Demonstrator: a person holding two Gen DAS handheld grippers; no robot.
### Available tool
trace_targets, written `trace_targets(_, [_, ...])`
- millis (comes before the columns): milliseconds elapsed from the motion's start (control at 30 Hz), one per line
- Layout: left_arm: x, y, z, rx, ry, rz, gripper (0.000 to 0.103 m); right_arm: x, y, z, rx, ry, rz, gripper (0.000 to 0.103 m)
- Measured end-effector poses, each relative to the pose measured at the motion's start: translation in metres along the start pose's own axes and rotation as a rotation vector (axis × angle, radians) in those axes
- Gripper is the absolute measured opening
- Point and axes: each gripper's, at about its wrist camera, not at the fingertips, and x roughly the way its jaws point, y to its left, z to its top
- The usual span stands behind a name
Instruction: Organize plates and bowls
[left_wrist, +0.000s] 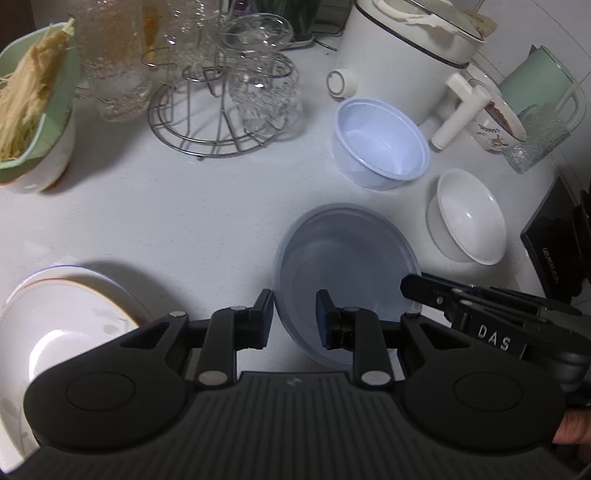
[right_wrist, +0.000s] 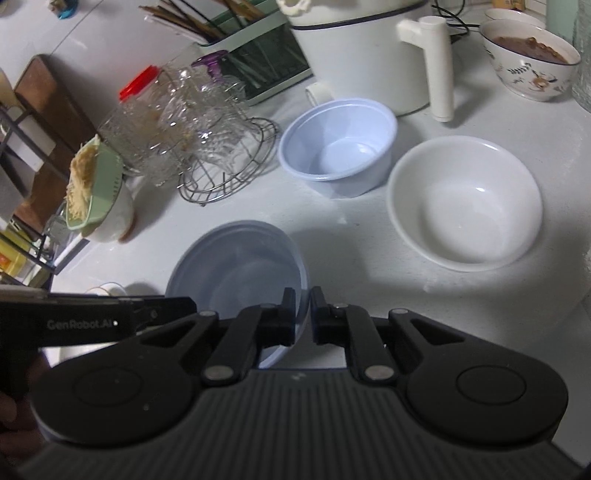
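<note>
Both grippers are parked on the same grey bowl (left_wrist: 343, 273), one on each side of it. On the left gripper (left_wrist: 294, 314) a moderate gap is kept between the fingers, with the bowl's near-left rim caught in that gap: one pad outside the wall, the other inside. No real squeeze can be made out there, so it reads as straddling more than clamping. On the right gripper (right_wrist: 303, 314) the fingers are pulled almost together and the bowl's right rim is pinched between them.

Whether the grey bowl (right_wrist: 236, 266) is resting on the counter (left_wrist: 192, 206) or raised a bit can't be told; a shadow is cast just beside it.

Further out, a pale blue bowl (right_wrist: 338, 144) is seen behind it, and a white bowl (right_wrist: 465, 203) is sat to the right, just beside the blue one, all three apart from each other. A stack of plates (left_wrist: 55, 325) is tucked at the lower left of the left view.

Past those, a wire rack (left_wrist: 218, 114) loaded with glasses is placed at the back, with a white cooker (left_wrist: 402, 55) next to it. A green strainer (right_wrist: 94, 184) full of pale shreds is perched on a bowl at the left.
</note>
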Motion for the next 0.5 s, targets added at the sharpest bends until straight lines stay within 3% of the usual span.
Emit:
trace_targets(333, [-0.002, 0.018, -0.009, -0.026, 0.003, 0.026, 0.029, 0.01, 0.014, -0.005, -0.017, 0.016, -0.012, 0.012])
trace_targets(500, [-0.008, 0.024, -0.003, -0.05, -0.005, 0.015, 0.03, 0.001, 0.017, -0.001, -0.03, -0.016, -0.039, 0.013])
